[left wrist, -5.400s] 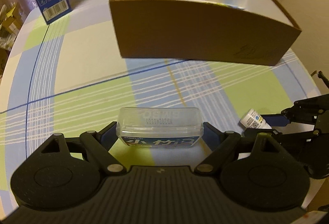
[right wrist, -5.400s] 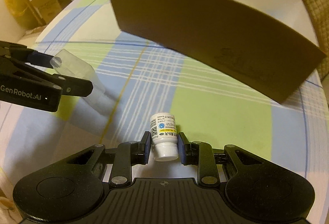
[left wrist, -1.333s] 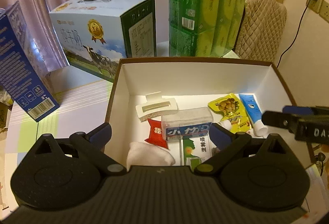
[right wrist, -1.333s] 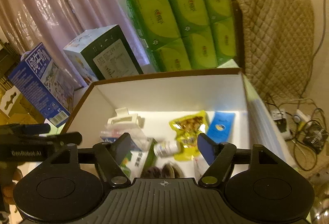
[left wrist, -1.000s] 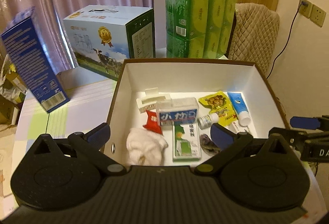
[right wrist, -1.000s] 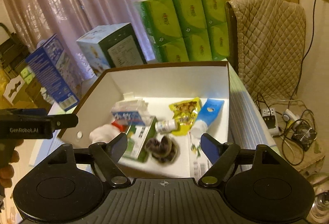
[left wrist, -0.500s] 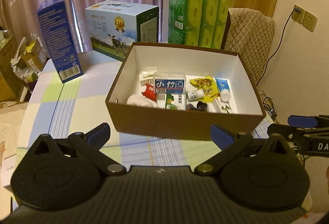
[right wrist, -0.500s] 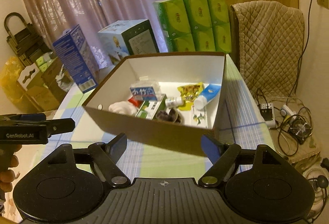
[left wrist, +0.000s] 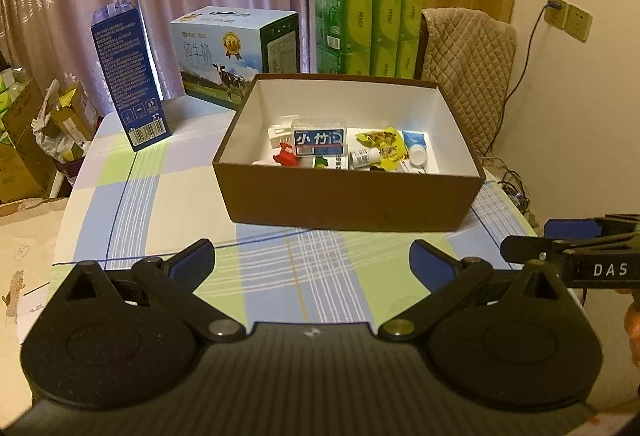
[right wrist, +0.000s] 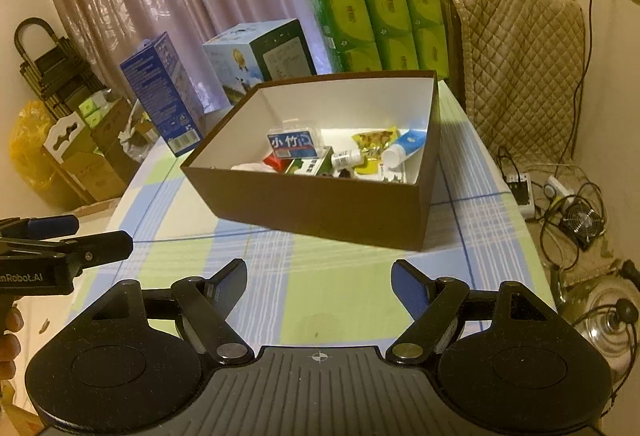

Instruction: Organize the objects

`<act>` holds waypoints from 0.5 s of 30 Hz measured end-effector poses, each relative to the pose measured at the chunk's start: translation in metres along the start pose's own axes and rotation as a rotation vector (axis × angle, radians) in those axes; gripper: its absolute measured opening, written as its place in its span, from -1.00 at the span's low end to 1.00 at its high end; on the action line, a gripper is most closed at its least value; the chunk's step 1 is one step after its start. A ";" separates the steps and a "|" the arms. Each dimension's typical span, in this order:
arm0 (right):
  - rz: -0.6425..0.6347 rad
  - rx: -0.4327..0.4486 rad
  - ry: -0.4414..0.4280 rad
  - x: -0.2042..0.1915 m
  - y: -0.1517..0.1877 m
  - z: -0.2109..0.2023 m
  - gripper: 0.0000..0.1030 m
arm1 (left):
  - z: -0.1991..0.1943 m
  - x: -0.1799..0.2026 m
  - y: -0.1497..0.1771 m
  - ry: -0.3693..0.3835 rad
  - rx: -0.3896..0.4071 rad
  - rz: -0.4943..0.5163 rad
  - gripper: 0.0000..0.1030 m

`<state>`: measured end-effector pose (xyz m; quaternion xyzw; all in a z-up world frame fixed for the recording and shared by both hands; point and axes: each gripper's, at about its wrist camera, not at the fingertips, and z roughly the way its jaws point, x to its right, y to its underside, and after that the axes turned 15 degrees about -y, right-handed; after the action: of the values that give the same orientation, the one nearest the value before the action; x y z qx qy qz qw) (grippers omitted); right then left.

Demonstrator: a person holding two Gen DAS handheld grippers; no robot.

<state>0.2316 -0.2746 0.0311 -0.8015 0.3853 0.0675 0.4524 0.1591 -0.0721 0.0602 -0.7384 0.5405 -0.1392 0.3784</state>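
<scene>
A matt brown cardboard box (left wrist: 348, 196) (white inside) sits on smooth checked cloth (left wrist: 160, 204), beside glossy plastic-wrapped tissue packs (left wrist: 368, 28).

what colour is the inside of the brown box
White. The brown box has plain white inner walls and floor, clearest in the left wrist view.

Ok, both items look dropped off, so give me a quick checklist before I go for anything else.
1. Left hand-held gripper open and holding nothing: ok.
2. Right hand-held gripper open and holding nothing: ok.
3. Clear plastic case inside the brown box: ok.
4. Small white bottle inside the box, lying beside the yellow snack packet: ok.
5. Loose items left on the checked tablecloth in front of the box: none visible, ok.
6. Anything hidden behind the box or under either hand-held gripper: cannot tell.
</scene>
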 end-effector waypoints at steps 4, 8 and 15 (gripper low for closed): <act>-0.004 0.005 0.011 -0.014 0.012 -0.007 0.48 | -0.008 -0.007 0.012 0.014 -0.007 0.000 0.99; 0.001 -0.008 0.019 -0.031 0.026 -0.010 0.48 | -0.015 -0.019 0.027 0.026 -0.027 -0.003 0.98; 0.021 -0.031 0.034 -0.062 0.053 -0.009 0.48 | -0.028 -0.039 0.054 0.039 -0.061 0.012 0.98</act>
<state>0.1507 -0.2630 0.0293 -0.8053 0.4003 0.0644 0.4325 0.0899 -0.0548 0.0484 -0.7435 0.5561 -0.1350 0.3460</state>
